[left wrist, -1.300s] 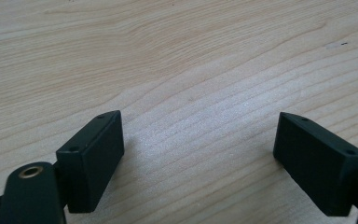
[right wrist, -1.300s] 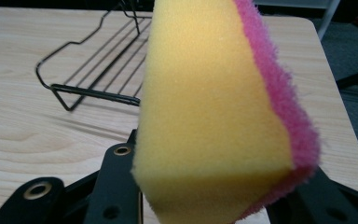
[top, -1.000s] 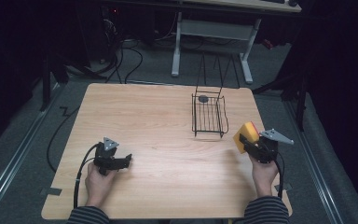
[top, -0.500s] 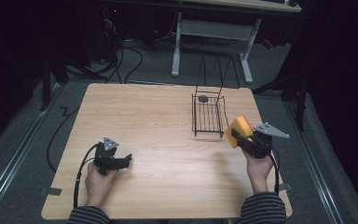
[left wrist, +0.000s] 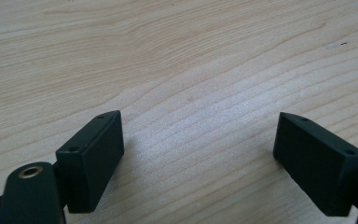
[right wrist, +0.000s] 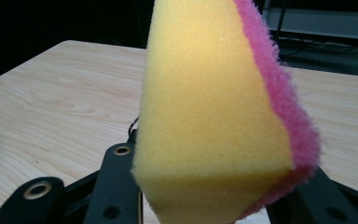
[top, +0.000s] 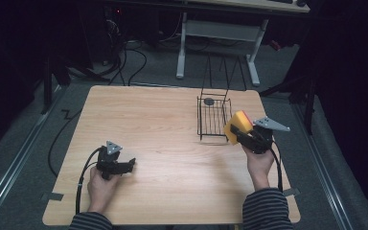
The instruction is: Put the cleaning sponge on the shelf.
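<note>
Right tool (top: 238, 132) is pinching the sponge (top: 235, 125) just beside the wire basket (top: 213, 117), left tool (top: 130, 164) spread idle on the bench (top: 163, 143), so I'd guess next is lifting it over the rim.

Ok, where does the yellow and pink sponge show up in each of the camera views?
High view: the sponge sits right of centre, clamped in the right gripper beside the wire basket.
Left gripper view: bare wooden table between open jaws.
Right gripper view: the sponge stands centre frame, upright between the jaws.
Shared landmark: the wooden table.
</note>
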A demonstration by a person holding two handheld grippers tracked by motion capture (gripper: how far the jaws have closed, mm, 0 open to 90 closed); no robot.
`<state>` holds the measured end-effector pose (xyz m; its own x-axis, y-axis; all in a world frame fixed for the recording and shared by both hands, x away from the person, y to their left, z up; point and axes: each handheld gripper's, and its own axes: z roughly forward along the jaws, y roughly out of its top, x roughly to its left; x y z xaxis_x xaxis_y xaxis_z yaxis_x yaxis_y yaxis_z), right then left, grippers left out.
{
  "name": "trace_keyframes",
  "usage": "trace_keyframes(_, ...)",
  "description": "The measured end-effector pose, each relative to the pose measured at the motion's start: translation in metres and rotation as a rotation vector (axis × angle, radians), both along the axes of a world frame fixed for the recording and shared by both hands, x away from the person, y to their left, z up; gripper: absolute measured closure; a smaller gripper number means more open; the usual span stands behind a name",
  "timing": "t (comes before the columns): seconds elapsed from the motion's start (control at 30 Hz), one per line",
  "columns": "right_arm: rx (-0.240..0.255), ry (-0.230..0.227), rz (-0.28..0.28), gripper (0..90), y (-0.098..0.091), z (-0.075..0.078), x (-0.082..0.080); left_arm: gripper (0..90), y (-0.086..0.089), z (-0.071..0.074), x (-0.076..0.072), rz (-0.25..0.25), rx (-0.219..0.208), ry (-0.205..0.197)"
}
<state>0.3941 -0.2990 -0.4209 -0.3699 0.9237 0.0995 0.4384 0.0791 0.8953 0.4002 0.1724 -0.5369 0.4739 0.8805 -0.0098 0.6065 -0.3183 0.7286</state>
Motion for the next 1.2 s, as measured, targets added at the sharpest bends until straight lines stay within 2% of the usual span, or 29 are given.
trace_keyframes(0.23, -0.005, 0.003, 0.012, 60.7, 0.009, 0.004, 0.009, 16.7, 0.0, 0.0, 0.0, 0.0, 0.0, 0.0)
trace_keyframes(0.33, -0.027, 0.015, 0.017, 60.7, 0.014, 0.005, 0.016, 16.7, 0.0, 0.0, 0.0, 0.0, 0.0, 0.0)
trace_keyframes(0.4, -0.041, 0.009, 0.026, 60.7, 0.018, 0.006, 0.019, 16.7, 0.0, 0.0, 0.0, 0.0, 0.0, 0.0)
trace_keyframes(0.47, -0.027, -0.013, 0.026, 60.7, 0.02, 0.005, 0.023, 16.7, 0.0, 0.0, 0.0, 0.0, 0.0, 0.0)
trace_keyframes(0.53, -0.022, 0.004, 0.017, 60.6, 0.022, 0.004, 0.029, 16.7, 0.0, 0.0, 0.0, 0.0, -0.001, 0.0)
trace_keyframes(0.7, -0.059, 0.034, 0.02, 60.5, 0.031, 0.0, 0.042, 16.7, 0.0, 0.0, 0.0, 0.0, -0.001, 0.0)
trace_keyframes(0.77, -0.052, 0.036, 0.016, 60.5, 0.034, -0.002, 0.047, 16.7, 0.0, 0.0, 0.0, 0.0, -0.001, 0.0)
trace_keyframes(0.8, -0.06, 0.052, 0.01, 60.5, 0.035, -0.003, 0.05, 16.7, 0.0, 0.0, 0.0, 0.0, -0.001, 0.0)
trace_keyframes(1.2, -0.097, 0.117, -0.009, 60.5, 0.053, -0.02, 0.081, 16.7, 0.0, 0.0, 0.0, -0.002, -0.002, 0.002)
